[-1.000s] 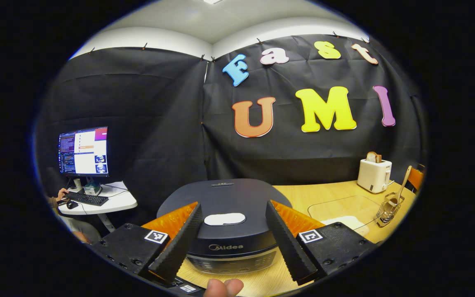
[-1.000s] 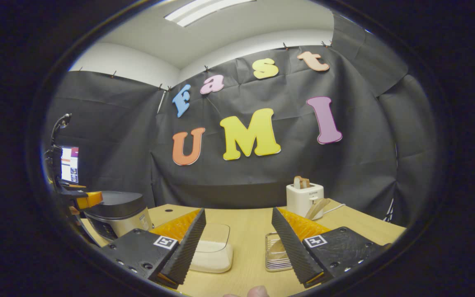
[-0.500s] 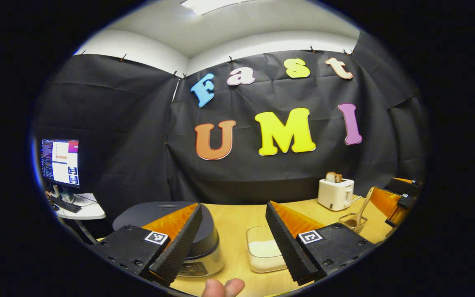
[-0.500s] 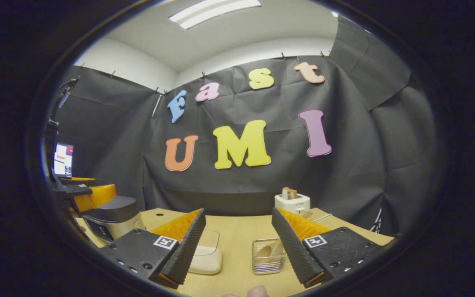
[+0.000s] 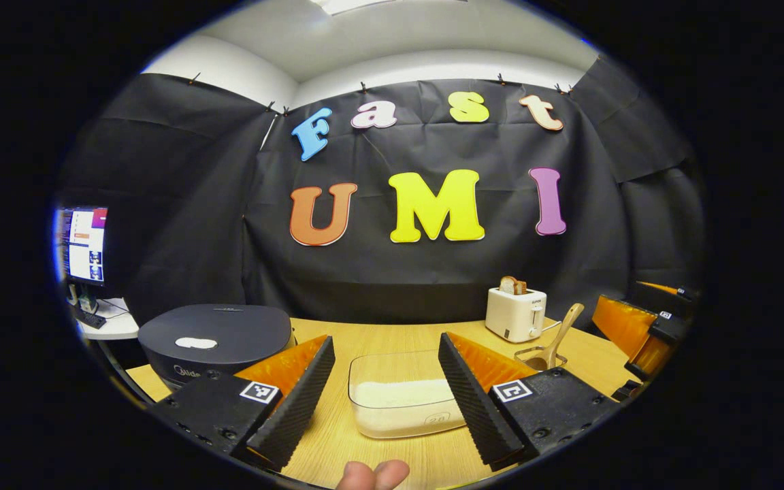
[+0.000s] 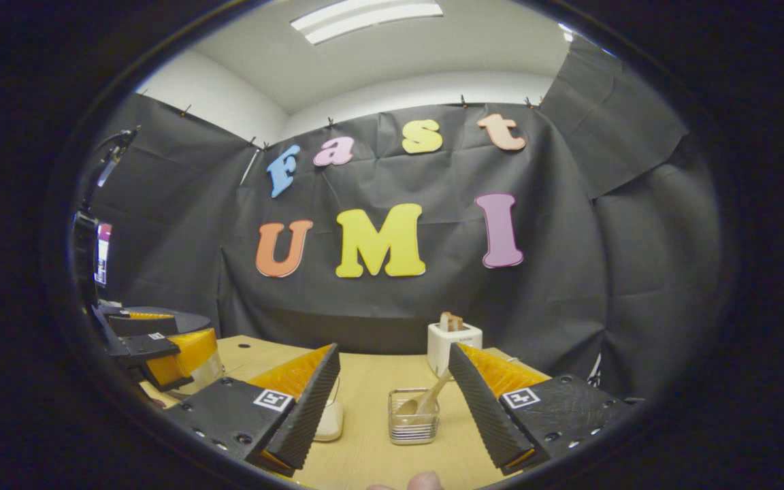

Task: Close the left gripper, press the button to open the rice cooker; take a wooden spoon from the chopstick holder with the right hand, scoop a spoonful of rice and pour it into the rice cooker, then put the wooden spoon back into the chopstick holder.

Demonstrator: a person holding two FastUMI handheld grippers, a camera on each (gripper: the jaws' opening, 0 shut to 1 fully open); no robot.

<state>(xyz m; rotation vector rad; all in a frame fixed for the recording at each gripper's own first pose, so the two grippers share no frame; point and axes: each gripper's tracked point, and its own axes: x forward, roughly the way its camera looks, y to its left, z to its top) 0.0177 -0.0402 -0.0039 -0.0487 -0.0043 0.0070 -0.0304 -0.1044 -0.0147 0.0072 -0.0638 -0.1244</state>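
The dark rice cooker (image 5: 215,337) stands at the left in the left gripper view, its lid down and a white button (image 5: 196,343) on top. My left gripper (image 5: 385,338) is open, off to the cooker's right, and frames a clear box of white rice (image 5: 405,401). The wooden spoon (image 5: 559,333) leans in the wire chopstick holder (image 5: 538,357). In the right gripper view, my right gripper (image 6: 393,347) is open above the table, with the holder (image 6: 414,425) and spoon (image 6: 426,403) between its fingers, farther off. The rice box (image 6: 331,422) is partly hidden behind a finger.
A white toaster (image 5: 516,314) with bread stands at the back of the wooden table (image 5: 392,337), behind the holder. A monitor (image 5: 82,245) and small desk sit far left. The left gripper (image 6: 160,344) shows at the left in the right gripper view, in front of the cooker (image 6: 188,318).
The left gripper has swung right, from over the cooker's button to facing the rice box. The right gripper has turned so the holder sits between its fingers. Both stay open.
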